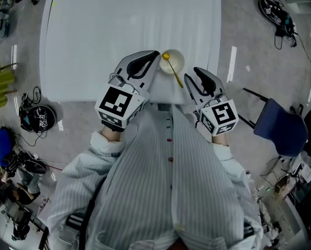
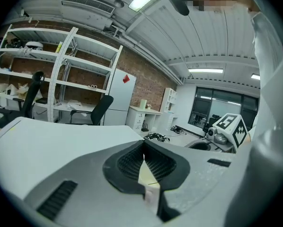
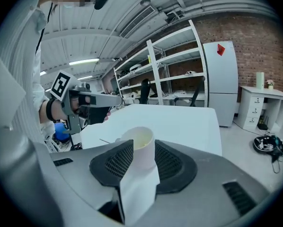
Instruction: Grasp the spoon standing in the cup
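Table: white worktop (image 1: 93,35) in a brick-walled workshop with shelving, spreading out ahead of both hand-held grippers.
Cup: small pale cup (image 1: 179,65) close to the table's near edge. It sits just ahead of the right gripper (image 1: 193,78) and to its left, and beside the tips of the left gripper (image 1: 156,55), on their right.
Spoon: yellow spoon (image 1: 174,73) with its bowl end in the cup. The handle leans out over the rim toward the right gripper, its free end just off that gripper's left jaw.
Right gripper: jaws stand well apart and the pads touch nothing; its own view frames the cup in the gap beyond them.
Left gripper: jaws meet at the tips with nothing between them.
Handling: the spoon looks slim, light and stiff, probably smooth plastic, so it could slip or swivel. The cup looks light too and may tip if the handle is levered.
Where to hold: best on the bare handle above the rim, pads flat across it, clear of the cup.
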A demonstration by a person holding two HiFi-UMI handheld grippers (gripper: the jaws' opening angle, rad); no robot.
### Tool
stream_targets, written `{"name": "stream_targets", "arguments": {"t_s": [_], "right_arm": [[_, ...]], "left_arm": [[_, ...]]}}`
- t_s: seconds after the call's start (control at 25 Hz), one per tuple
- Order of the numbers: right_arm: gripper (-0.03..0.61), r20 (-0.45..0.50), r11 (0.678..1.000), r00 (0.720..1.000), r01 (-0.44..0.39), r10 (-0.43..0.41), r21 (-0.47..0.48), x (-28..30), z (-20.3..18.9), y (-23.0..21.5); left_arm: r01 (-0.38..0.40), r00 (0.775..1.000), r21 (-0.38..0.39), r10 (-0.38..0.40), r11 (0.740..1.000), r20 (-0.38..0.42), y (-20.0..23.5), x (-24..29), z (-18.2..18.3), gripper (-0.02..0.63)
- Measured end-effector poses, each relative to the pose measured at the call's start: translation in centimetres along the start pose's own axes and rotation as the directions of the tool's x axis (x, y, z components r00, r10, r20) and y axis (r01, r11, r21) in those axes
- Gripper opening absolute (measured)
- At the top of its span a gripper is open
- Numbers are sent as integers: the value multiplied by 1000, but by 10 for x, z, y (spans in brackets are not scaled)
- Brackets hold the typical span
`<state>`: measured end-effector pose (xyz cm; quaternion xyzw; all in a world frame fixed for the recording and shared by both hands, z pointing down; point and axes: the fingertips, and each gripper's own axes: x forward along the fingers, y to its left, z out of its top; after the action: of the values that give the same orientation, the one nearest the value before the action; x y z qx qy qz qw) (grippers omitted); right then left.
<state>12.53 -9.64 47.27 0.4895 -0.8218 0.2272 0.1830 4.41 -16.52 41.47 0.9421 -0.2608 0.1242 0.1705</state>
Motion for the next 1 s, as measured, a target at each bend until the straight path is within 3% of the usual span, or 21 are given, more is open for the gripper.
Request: {"name": "stream_targets", "arguments": {"t_s": [0.44, 1.0], "right_arm": [[138, -61, 997, 997, -60, 56, -58, 8, -24, 24], [166, -23, 992, 997, -80, 78, -99, 25, -17, 46]], "left_arm": [[-15, 1000, -14, 15, 1000, -1, 3, 3, -6, 11], [-50, 999, -46, 51, 998, 7, 10, -6, -13, 11]]}}
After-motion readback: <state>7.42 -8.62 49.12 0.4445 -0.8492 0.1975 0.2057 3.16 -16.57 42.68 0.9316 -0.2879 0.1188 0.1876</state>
